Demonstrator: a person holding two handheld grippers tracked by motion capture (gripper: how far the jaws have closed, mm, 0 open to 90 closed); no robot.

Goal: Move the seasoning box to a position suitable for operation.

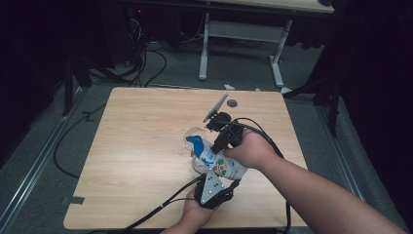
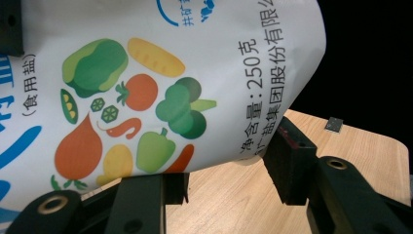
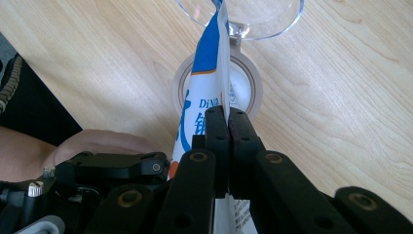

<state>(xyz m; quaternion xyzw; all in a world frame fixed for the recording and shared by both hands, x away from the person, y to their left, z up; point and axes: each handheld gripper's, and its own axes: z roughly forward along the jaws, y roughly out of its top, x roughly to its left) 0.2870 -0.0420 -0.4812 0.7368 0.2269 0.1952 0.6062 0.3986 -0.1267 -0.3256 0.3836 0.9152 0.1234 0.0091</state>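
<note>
Over the wooden table (image 1: 136,146), my right gripper (image 3: 227,119) pinches the salt bag (image 1: 221,163), left gripper (image 1: 212,183) clamping its base; next, tilt toward the clear bowl (image 3: 263,19).

There is one salt bag (image 1: 221,164), white with blue print and a picture of vegetables, and it sits between the two tools. There are two tools: the left tool (image 1: 210,184) below the bag and the right tool (image 1: 220,127) above it in the high view. Two hands hold them, one hand for each tool. In front of the right tool there is one clear glass bowl (image 3: 253,14), and just under the bag, near this tool's jaws, one round lid (image 3: 243,83). All these things are on one wooden tabletop (image 1: 141,146). Beyond the right tool, one small round hole (image 1: 232,103) shows in the tabletop.
</note>
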